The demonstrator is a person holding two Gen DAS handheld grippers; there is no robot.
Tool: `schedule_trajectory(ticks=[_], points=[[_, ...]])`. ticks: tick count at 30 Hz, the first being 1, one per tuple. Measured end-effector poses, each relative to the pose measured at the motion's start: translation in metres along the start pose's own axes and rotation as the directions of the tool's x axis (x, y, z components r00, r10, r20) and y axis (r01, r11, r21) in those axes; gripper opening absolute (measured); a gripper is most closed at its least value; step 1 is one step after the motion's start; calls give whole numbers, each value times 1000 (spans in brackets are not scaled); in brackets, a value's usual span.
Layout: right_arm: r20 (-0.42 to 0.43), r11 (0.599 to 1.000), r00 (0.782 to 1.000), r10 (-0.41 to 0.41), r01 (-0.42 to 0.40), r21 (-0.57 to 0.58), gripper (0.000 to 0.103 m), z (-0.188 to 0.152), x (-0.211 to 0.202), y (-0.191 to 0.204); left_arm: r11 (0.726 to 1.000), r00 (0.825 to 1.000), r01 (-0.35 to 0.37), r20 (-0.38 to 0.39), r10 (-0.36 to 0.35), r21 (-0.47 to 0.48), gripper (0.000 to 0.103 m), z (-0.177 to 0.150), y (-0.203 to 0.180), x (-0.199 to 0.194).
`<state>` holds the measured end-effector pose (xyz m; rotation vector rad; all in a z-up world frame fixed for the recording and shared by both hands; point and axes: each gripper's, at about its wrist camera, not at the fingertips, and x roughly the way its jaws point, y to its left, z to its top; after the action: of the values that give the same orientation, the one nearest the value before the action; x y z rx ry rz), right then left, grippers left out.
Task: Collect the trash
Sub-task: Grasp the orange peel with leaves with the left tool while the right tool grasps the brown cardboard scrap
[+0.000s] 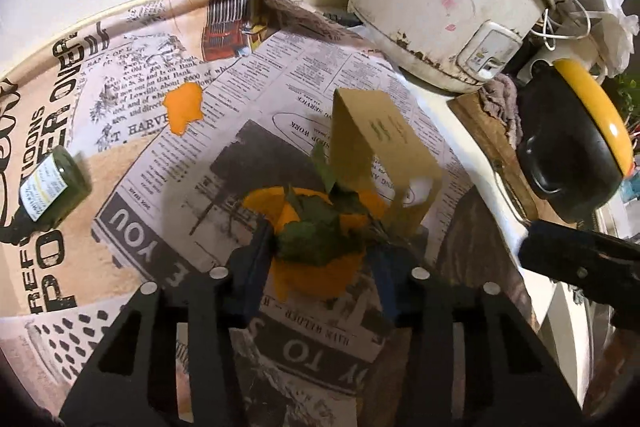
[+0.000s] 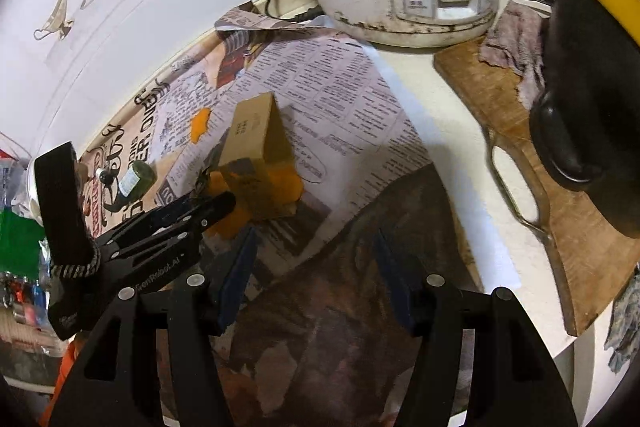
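**Left claw clamped on peel pile**

Blue pads of the left claw point(image 1: 320, 247) press both sides of a heap of orange peel and green leaves point(image 1: 316, 231) lying on the newspaper point(image 1: 360, 75) that covers the counter point(image 2: 440, 131). Claw angled steeply down. A brown cardboard box point(image 1: 384, 143) stands tilted just behind the heap. One loose peel scrap point(image 1: 184, 107) lies well apart, near a small green bottle point(image 1: 52, 187). Right claw point(image 2: 316, 275) hangs parted over the newspaper, holding nothing.
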<state>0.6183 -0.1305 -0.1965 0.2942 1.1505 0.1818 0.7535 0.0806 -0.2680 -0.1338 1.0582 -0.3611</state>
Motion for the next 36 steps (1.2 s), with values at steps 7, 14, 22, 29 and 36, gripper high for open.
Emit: schedule_trajectory(ticks=[7, 14, 22, 29, 36], points=[[-4, 998, 998, 60, -60, -23, 57, 10, 13, 27, 1000, 998, -3, 56, 4, -28, 34, -3, 12, -40], [-28, 988, 991, 134, -136, -76, 57, 14, 34, 72, 991, 993, 12, 115, 3, -131, 31, -8, 46, -84], [-81, 991, 993, 81, -89, -104, 57, 10, 75, 91, 980, 977, -79, 181, 113, -183, 31, -15, 78, -130], [-130, 986, 982, 136, -146, -76, 57, 9, 99, 107, 970, 974, -56, 202, 105, -236, 31, -27, 98, -152], [-168, 981, 983, 68, -97, -170, 37, 0, 129, 131, 962, 963, -120, 206, 173, -245, 31, -36, 109, -166]])
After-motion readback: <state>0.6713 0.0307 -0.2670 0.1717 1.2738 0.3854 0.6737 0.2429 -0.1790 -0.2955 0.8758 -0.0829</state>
